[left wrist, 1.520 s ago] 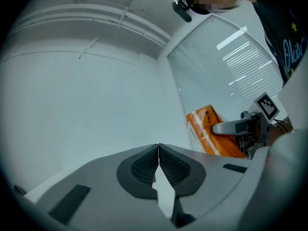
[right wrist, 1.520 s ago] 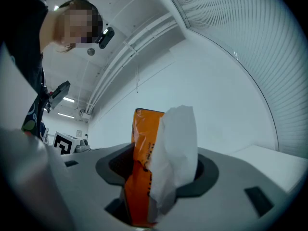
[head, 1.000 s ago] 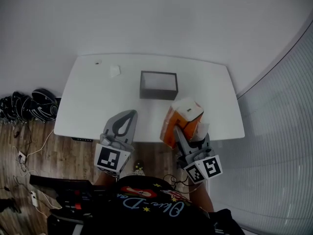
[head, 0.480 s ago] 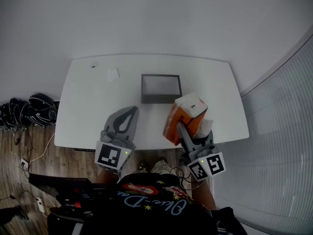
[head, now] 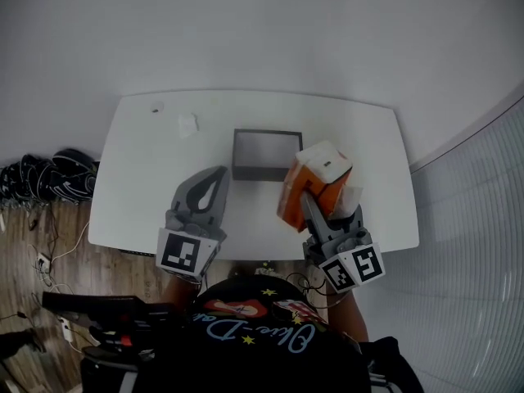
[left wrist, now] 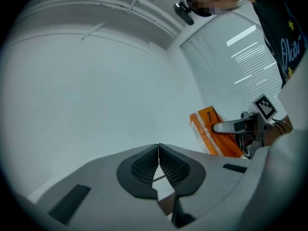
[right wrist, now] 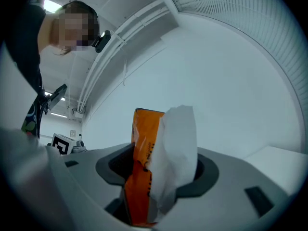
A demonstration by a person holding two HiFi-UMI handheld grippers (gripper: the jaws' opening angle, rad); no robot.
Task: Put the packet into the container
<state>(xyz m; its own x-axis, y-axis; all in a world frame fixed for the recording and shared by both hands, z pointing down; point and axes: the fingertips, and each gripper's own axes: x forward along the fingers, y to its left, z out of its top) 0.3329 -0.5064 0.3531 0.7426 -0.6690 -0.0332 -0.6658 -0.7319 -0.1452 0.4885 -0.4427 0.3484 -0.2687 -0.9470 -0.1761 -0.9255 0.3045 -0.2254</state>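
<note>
The left tongs (head: 219,175), shut and empty, are held at seven o'clock of the dark rectangular open container (head: 266,155) on the white bench (head: 360,137). The orange-and-white plastic packet (head: 315,182), clamped in the wide-set right tongs (head: 307,205), has been brought closer, to four o'clock of the container; only placing it inside is judged to remain.
</note>
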